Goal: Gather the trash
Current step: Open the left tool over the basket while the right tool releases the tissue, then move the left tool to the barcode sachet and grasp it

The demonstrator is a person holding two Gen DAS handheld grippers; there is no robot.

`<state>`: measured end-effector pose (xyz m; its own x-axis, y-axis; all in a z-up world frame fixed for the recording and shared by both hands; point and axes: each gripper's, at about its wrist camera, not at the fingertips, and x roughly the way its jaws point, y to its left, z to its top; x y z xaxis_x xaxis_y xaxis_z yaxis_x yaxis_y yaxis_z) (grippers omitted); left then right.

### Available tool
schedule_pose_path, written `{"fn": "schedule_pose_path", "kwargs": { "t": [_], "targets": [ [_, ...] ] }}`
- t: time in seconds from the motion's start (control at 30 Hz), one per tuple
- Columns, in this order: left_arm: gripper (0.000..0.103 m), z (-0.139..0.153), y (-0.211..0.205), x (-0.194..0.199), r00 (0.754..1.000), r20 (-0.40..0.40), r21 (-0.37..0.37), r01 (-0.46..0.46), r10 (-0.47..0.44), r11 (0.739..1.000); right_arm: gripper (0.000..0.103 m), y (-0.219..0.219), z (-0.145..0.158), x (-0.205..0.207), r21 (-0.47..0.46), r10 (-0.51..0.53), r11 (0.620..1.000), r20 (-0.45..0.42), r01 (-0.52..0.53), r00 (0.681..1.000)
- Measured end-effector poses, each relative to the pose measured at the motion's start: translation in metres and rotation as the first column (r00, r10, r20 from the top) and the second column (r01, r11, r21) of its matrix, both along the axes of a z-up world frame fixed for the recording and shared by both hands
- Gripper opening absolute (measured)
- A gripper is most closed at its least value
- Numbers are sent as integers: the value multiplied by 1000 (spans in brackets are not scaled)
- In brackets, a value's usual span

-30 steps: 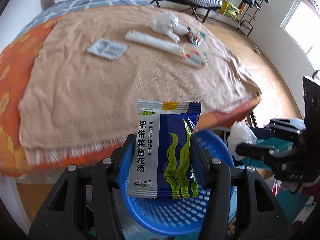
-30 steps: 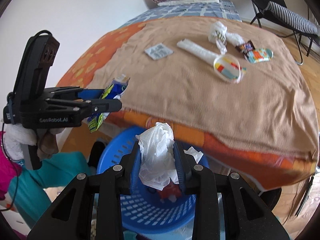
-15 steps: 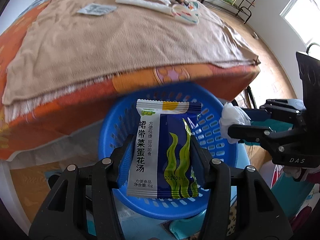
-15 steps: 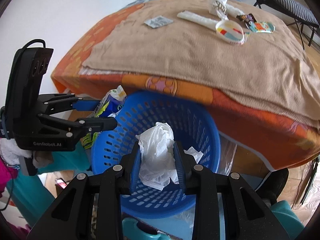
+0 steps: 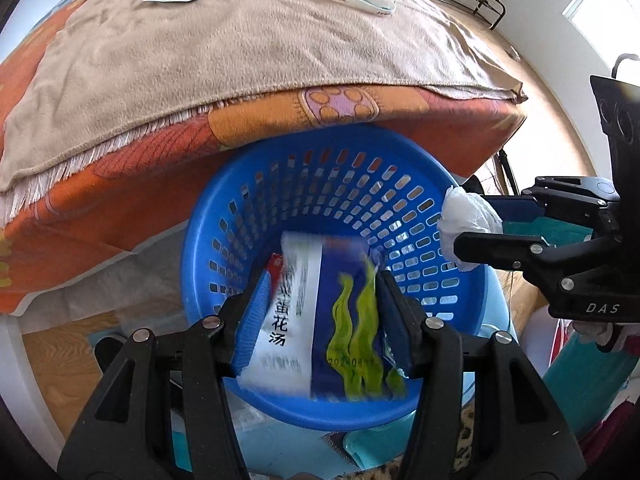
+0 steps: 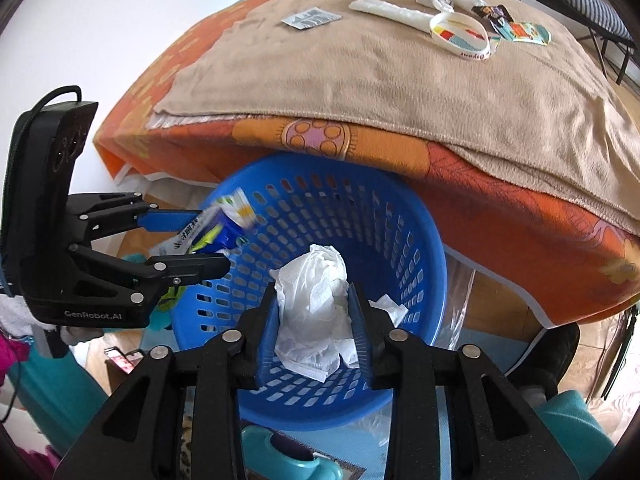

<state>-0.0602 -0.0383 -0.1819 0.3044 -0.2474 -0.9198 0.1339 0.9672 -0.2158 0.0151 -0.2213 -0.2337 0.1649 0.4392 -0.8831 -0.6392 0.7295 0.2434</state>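
Soup packet (image 5: 320, 320), blurred, gripped by left gripper (image 5: 320, 312); right gripper (image 6: 316, 320) loosening around tissue (image 6: 316, 304)

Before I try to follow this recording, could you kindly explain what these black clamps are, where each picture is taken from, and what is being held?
These are two hand-held grippers, one in each of a person's hands, each with a fisheye camera looking along its fingers. One picture comes from the left gripper, the other from the right gripper. The left holds a blue soup packet, blurred here. The right has a crumpled white tissue between its jaws, which have just been opening. Both are over a blue basket beside a bed. On the bed's tan blanket more litter lies: a small grey sachet, a white wrapper and a round lid.
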Motion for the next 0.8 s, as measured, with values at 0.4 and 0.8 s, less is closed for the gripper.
{"fn": "schedule_pose_path", "kwargs": {
  "t": [0.4,0.8],
  "targets": [
    [58,-1,0,0,1000,-9,3,-2,2,1000,52,-2,-2,3,-13,-29,1000,-22,29,999],
    [58,12,5,12,1000,-1,-20,-17,17,1000,52,-6,5,14,-37,-70,997,-11,70,997]
  ]
}}
